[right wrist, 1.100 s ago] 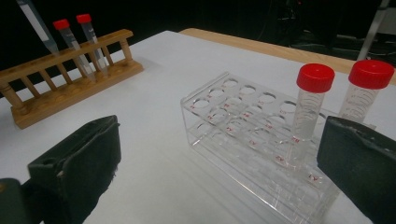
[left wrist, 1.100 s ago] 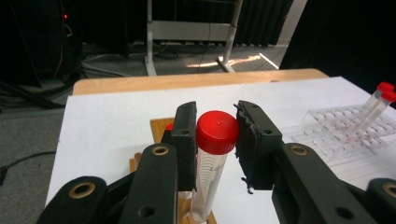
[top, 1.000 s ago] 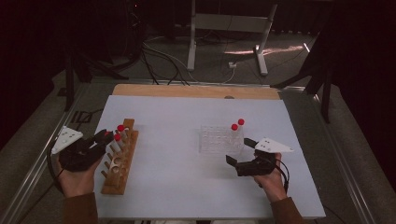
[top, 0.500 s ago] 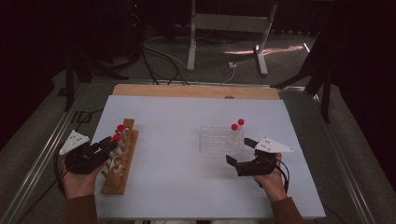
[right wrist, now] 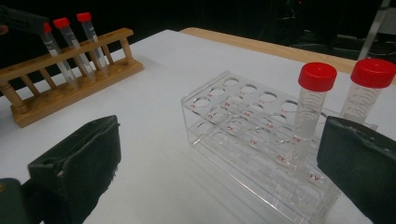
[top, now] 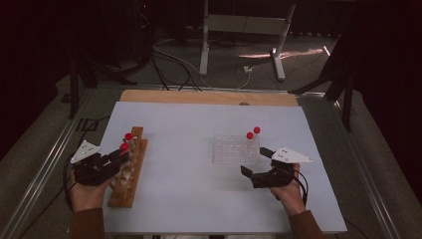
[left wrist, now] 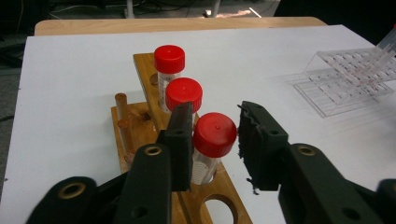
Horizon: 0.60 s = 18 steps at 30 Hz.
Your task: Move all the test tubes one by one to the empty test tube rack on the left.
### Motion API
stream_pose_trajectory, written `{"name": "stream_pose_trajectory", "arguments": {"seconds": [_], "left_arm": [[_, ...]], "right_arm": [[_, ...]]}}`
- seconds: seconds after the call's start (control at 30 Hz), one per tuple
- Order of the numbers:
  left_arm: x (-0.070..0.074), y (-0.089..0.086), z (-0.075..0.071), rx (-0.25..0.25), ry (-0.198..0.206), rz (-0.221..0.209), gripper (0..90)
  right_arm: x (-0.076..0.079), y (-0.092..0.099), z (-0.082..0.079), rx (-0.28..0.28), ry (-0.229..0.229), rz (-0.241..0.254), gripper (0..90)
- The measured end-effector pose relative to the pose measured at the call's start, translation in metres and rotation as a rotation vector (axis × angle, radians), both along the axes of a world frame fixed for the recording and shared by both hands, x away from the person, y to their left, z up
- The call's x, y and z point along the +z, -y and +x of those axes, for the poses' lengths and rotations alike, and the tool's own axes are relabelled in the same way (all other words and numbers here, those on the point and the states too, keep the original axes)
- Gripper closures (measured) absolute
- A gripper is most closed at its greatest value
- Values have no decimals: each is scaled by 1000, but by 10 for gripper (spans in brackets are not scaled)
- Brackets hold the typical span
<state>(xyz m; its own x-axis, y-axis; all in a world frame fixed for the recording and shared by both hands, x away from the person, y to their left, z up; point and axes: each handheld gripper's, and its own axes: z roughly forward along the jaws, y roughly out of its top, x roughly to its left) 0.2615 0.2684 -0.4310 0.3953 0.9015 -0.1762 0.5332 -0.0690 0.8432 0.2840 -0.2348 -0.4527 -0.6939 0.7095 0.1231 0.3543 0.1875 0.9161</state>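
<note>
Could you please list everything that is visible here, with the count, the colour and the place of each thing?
wooden rack: one, brown, left part of the table.
tubes in the wooden rack: three, clear with red caps, nearest one between the left gripper's jaws.
clear rack: one, transparent plastic, right of centre.
tubes in the clear rack: two, clear with red caps, at its right end.
table: one, white top with a wooden far edge.
metal stand: one, grey, on the floor behind the table.
left gripper: one, black, at the wooden rack.
right gripper: one, black, jaws apart, beside the clear rack.
</note>
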Motion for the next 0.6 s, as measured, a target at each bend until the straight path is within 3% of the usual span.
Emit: {"name": "stream_pose_trajectory", "arguments": {"seconds": [0.23,0.43,0.6], "left_arm": [[7,2,-2,5,68,-49,445],[14,8,-4,13,141,-66,289],[21,14,-6,28,199,-121,176]], "right_arm": [[-1,0,1,-1,-2,-1,0],[-2,0,1,-8,-2,-1,0],[-2,0,2,-17,-3,4,0]]}}
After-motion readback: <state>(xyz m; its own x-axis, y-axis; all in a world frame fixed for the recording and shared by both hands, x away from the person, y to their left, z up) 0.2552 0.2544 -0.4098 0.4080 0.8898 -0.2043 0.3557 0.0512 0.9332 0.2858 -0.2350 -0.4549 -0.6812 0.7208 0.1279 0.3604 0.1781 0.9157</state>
